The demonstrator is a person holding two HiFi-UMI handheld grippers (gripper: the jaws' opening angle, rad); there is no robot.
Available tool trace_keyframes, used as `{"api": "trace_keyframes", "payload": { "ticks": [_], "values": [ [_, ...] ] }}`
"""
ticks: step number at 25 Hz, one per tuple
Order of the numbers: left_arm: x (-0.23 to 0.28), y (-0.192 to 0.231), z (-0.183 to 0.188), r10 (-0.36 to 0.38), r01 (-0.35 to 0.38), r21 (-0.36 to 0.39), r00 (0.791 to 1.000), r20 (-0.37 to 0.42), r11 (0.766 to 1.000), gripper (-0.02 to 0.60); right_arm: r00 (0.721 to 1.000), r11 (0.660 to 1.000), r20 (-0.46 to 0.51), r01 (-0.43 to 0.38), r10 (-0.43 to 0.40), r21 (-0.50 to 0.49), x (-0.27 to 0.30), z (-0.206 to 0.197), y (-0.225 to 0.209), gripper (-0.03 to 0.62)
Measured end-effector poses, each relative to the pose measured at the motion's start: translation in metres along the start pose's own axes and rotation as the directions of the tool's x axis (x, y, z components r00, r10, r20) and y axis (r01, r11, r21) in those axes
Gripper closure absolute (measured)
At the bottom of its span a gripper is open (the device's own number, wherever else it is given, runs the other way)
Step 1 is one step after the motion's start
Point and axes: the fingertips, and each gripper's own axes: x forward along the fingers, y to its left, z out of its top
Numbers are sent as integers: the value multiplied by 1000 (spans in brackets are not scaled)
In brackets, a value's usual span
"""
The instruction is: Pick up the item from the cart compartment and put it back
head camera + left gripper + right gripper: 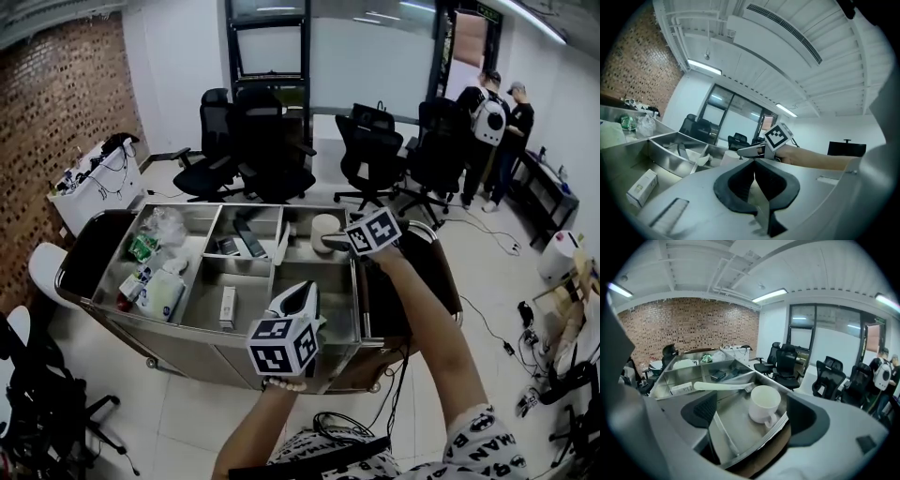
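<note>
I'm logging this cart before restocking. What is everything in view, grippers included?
cart: one, stainless steel, middle of the room
mug: one, white, cart's far right compartment
brush: one, white, beside the mug
small box: one, white, front middle compartment
dark flat items: two, black, rear middle compartment
packets and bag: several, white, green and clear, left compartment
office chairs: several, black, behind the cart
people: two, dark clothes, far right
left gripper: one, grey, shut and empty, over the cart's front
right gripper: one, grey, open either side of the mug, not touching it
</note>
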Motion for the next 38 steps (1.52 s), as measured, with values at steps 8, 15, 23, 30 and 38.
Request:
{"api": "trace_keyframes", "payload": {
  "ticks": [8,15,23,30,38],
  "values": [
    [18,11,14,34,-35,-18,999,-36,999,578,995,998,-94,-30,35,51,60,-12,-24,118],
    [35,21,8,51,-56,-70,996,-72,996,578,980,997,-184,-62,70,48,90,-26,-30,86],
    [46,20,-11,37,-47,-102,994,-104,994,578,964,997,-265,-50,33,-59,103,-24,-30,86],
    [39,26,-17,52,-62,-104,993,-104,993,578,948,999,-316,-45,35,-24,107,-33,-31,168],
    [33,28,-15,53,-62,-97,994,-92,993,578,970,999,-240,-25,32,35,103,-27,-32,178]
  ]
}}
